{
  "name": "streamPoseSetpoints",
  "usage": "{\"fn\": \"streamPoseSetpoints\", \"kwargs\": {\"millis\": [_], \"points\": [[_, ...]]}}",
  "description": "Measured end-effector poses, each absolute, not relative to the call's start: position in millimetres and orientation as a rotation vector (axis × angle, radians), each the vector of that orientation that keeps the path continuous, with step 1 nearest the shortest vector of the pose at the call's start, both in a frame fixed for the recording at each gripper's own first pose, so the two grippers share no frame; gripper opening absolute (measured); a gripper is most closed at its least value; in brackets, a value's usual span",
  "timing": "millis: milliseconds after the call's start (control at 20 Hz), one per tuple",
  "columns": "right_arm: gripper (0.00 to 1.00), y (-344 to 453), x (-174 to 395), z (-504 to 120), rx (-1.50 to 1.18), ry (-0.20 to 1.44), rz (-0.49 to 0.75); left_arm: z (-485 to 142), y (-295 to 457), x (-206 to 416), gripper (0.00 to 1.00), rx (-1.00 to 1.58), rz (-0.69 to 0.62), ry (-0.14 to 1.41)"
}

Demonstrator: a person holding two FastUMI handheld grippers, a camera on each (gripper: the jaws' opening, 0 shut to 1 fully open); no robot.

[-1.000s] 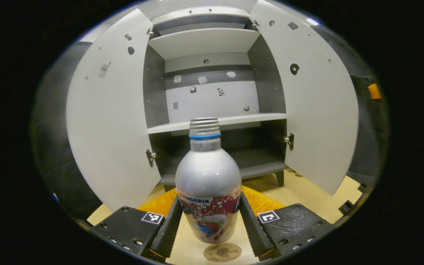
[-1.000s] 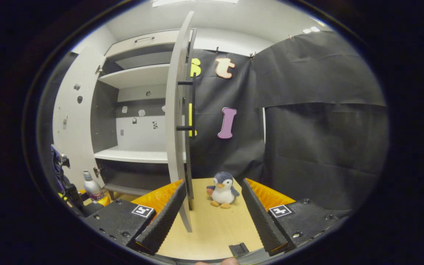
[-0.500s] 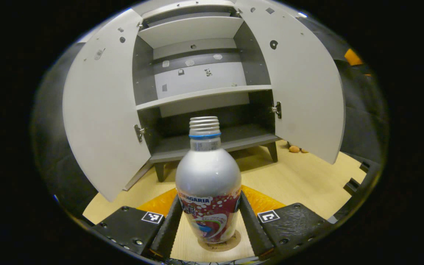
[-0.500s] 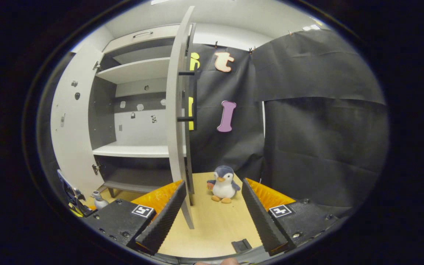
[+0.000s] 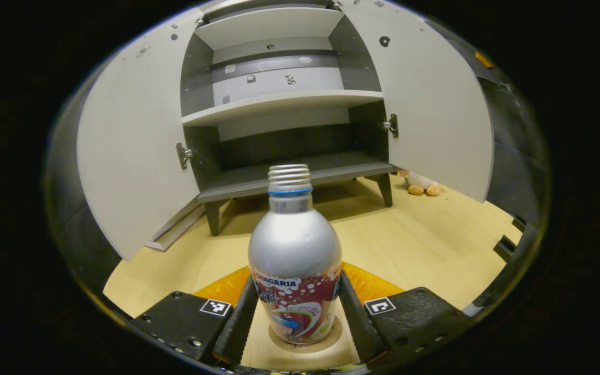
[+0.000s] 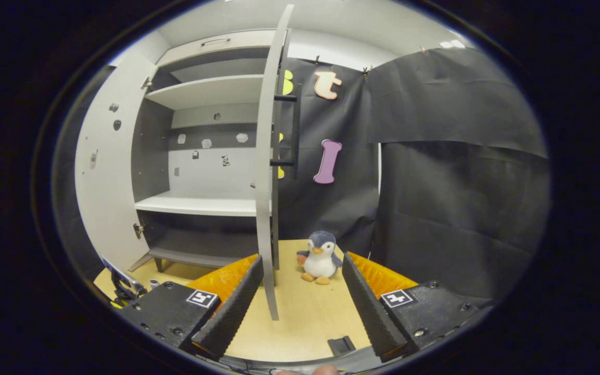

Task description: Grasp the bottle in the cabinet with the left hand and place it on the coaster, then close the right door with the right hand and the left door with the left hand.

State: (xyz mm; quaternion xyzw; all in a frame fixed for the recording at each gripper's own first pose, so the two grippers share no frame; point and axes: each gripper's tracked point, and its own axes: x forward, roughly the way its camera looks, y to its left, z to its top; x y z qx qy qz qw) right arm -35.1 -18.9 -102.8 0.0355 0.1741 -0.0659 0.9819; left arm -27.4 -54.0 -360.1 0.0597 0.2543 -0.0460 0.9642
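The bottle [image 5: 295,260] stood upright, its long axis vertical, pinched at the label between the left gripper [image 5: 296,325]'s fingers [image 5: 237,325], its base sitting right over the round coaster [image 5: 305,341] on the desk [image 5: 425,245]; whether it already rested on it I couldn't tell. So the release looked like a plain opening and a straight pull back. Over on the other side, the right gripper [image 6: 300,307] waited with fingers spread and empty, the right door [image 6: 267,172] edge-on just ahead, nearer its left-hand finger.
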Motion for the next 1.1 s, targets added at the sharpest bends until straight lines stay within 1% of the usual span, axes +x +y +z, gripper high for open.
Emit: {"fn": "streamPoseSetpoints", "kwargs": {"millis": [200, 450, 500, 550, 600, 650, 700, 750, 950, 1100], "points": [[0.99, -11, -34, -100, 0.052, 0.345, -0.110, -373, -55, -26, 0.78, 0.125, -0.115, 0.535], [1.00, -3, -35, -99, 0.032, 0.342, -0.090, -373, -55, -27, 0.79, 0.143, -0.129, 0.518], [0.99, -2, -35, -99, 0.031, 0.339, -0.087, -376, -54, -29, 0.80, 0.142, -0.124, 0.532], [0.99, -3, -34, -98, 0.029, 0.335, -0.088, -378, -51, -32, 0.84, 0.143, -0.121, 0.550], [0.99, -3, -34, -98, 0.030, 0.334, -0.084, -380, -51, -35, 0.80, 0.142, -0.122, 0.563], [1.00, -3, -33, -98, 0.032, 0.333, -0.084, -380, -49, -37, 0.82, 0.142, -0.119, 0.571], [0.99, -3, -32, -98, 0.037, 0.331, -0.081, -379, -48, -39, 0.85, 0.142, -0.119, 0.574], [0.99, -3, -31, -98, 0.042, 0.329, -0.076, -376, -46, -41, 0.86, 0.146, -0.120, 0.576], [0.99, 2, -25, -100, 0.051, 0.337, -0.050, -366, -42, -46, 0.86, 0.152, -0.112, 0.582], [0.99, 3, -21, -93, 0.059, 0.313, -0.032, -351, -39, -48, 0.87, 0.151, -0.099, 0.576]]}}
